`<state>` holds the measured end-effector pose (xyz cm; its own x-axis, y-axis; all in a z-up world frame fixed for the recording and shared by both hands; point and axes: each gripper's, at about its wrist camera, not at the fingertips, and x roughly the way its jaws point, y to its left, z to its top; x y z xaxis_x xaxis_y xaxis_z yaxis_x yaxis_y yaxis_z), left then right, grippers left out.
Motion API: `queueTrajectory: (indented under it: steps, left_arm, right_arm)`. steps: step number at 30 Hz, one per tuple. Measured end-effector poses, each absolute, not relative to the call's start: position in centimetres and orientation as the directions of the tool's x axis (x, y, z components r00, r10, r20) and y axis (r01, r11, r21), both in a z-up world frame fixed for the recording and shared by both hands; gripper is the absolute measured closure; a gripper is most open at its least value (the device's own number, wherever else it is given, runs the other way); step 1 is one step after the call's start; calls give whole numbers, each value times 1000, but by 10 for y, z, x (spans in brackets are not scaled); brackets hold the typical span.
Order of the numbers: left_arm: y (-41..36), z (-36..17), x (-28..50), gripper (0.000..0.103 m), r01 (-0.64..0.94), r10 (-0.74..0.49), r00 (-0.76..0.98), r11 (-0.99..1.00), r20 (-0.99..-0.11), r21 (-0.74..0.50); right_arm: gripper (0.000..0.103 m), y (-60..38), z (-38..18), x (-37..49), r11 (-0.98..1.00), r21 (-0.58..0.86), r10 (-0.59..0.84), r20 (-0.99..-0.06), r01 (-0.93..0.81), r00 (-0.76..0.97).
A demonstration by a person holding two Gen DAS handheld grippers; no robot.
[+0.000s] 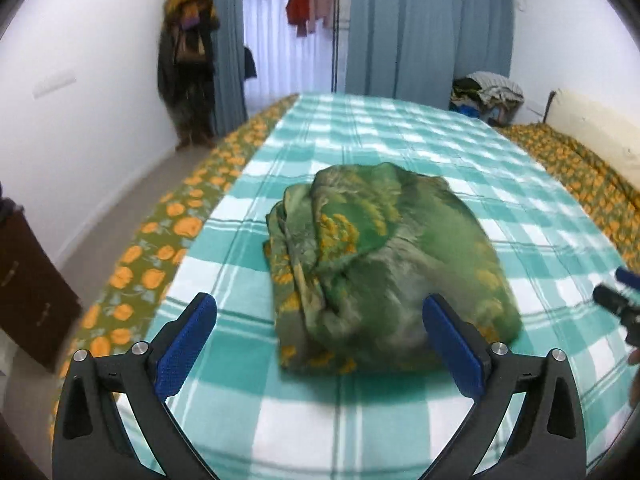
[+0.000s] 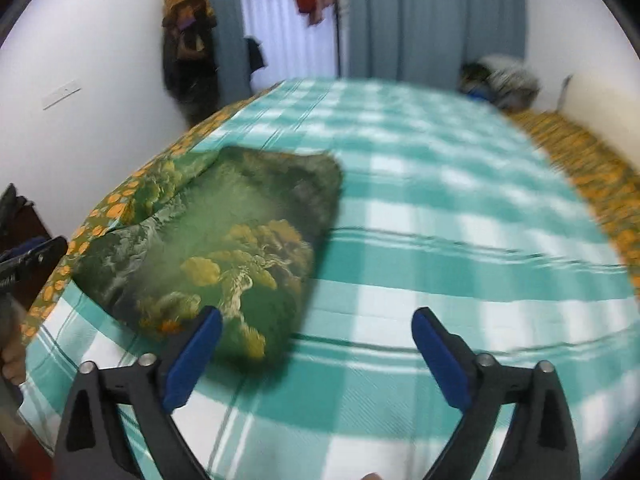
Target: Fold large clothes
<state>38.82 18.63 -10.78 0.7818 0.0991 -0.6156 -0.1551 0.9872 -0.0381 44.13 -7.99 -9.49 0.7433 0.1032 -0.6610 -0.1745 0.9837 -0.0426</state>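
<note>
1. Your left gripper (image 1: 320, 334) stands wide, nothing between its blue pads (image 1: 186, 346). The folded green garment (image 1: 384, 268) lies on the bed just ahead of it, its near edge between the two fingers in the picture but not touched by them.

2. Your right gripper (image 2: 316, 350) is also spread wide and holds nothing. Here the green garment (image 2: 216, 248) sits ahead and to the left, its near corner just behind the left pad (image 2: 192, 364); whether pad and cloth touch you cannot tell, as this view is blurred.

3. The left wrist view alone shows the garment's layered, bunched folds along its left side, sharply. It also shows the tip of your right gripper (image 1: 618, 300) at the far right edge, beside the garment and apart from it.

4. The right wrist view alone shows the open stretch of teal checked blanket (image 2: 440, 240) to the garment's right, and your left gripper (image 2: 28, 258) poking in at the left edge, with a bit of hand (image 2: 10, 360) below it.

5. Both views show the orange-flowered sheet (image 1: 160, 240) bordering the blanket, the blue curtains (image 1: 424, 28) beyond the bed, and a heap of clothes (image 1: 488, 94) at the far right corner.
</note>
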Motion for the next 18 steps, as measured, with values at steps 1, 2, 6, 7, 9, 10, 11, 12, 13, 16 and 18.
queueTrajectory:
  steps: [1,2,6,7,9,10,11,12,13,16,18]
  left_arm:
    - [178,-104,375,0,-150,91,783,988,-615,-45]
    - [175,-100,372,0,-145,80,782,988,-619,-55]
    - [153,-94,363,0,-118,26,743,989,-669,-93]
    - [147,-91,358,0,-133,44,742,988,-669,-82]
    - [139,-88,351,0,-150,67,747,986,-661,-70]
    - [135,-85,347,0,-155,72,747,985,-661,-69]
    - [131,-83,343,0,-159,74,748,985,-659,-70]
    - [127,-80,339,0,-166,81,752,984,-654,-68]
    - [123,-77,334,0,-176,97,755,983,-648,-58]
    - [108,-70,324,0,-210,161,752,978,-639,-1]
    - [99,-67,317,0,-214,174,750,977,-638,14]
  right_arm:
    - [5,-82,-92,436,986,-65,76,-649,-155,757]
    - [5,-80,-87,426,986,-91,49,-640,-139,767]
    - [5,-84,-72,393,981,-146,7,-623,-124,782]
    - [5,-83,-69,386,981,-151,3,-622,-124,783]
    - [5,-85,-65,372,979,-161,-1,-609,-122,793]
    - [5,-84,-64,365,979,-167,-5,-605,-120,796]
    - [5,-85,-63,360,979,-166,-4,-605,-122,797]
    - [5,-86,-62,354,978,-165,0,-604,-125,797]
    - [5,-87,-61,349,978,-164,4,-603,-129,797]
    - [5,-87,-61,335,974,-176,9,-602,-143,798]
    - [5,-89,-62,329,976,-161,19,-614,-149,789]
